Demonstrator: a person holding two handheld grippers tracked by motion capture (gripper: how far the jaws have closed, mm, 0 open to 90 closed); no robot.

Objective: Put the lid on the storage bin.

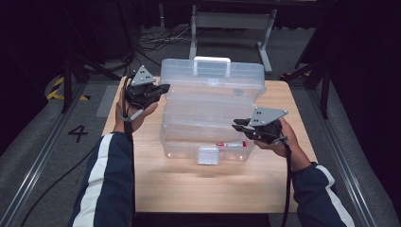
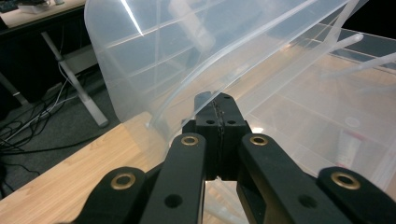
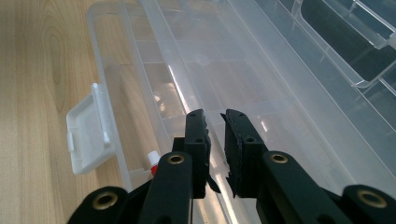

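Clear plastic box (image 1: pixel 208 111), ribbed w/ rounded corners, on woodgrain table (image 1: pixel 189 184).

A: In the high view the bench (image 1: pixel 208 189) is lit from overhead, while the floor and room toward nine, twelve and three o'clock sink into near black. The picture is soft and grainy.

B: The left gripper view has a thin white glare streak toward eleven o'clock on the clear plastic lid (image 2: pixel 154 51). The near black arms at six o'clock are blurred.

A: In the right gripper view, pale reflections run along the clear box (image 3: pixel 261 84); the wood at nine o'clock is bright and evenly lit.
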